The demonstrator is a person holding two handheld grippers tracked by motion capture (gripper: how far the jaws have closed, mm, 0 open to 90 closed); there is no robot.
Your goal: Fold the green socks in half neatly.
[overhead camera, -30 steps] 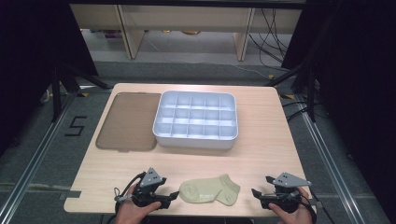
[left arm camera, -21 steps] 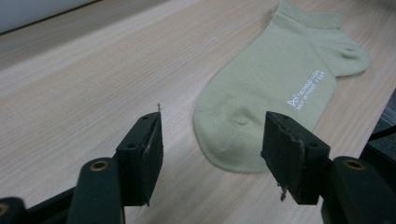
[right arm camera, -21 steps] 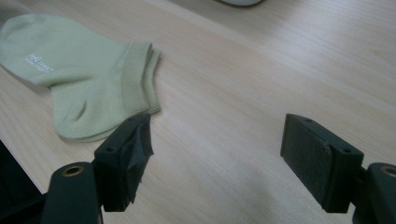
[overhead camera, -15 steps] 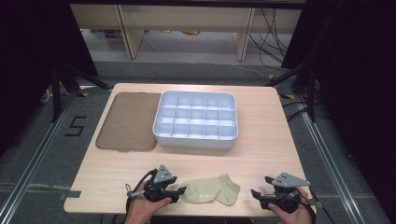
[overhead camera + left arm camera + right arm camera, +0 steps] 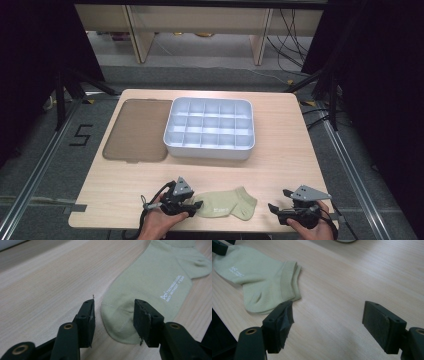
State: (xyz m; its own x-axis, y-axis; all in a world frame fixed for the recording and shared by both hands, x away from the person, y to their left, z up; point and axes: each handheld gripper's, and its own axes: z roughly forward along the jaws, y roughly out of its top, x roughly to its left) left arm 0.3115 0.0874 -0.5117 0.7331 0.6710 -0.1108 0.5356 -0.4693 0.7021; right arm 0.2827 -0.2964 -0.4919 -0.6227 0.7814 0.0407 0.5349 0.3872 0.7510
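One pale green sock (image 5: 226, 206) lies flat near the front edge of the table (image 5: 280, 165), between the two grippers. Since a second ago the left gripper (image 5: 113, 322) has moved in over the toe end and its jaws have just been closing; the toe is now between them, but the pads do not yet press it. I think a grasp is about to begin. The right gripper (image 5: 328, 325) waits with jaws wide and empty, beside the cuff. Both forearms are cut off at the bottom of the high view.
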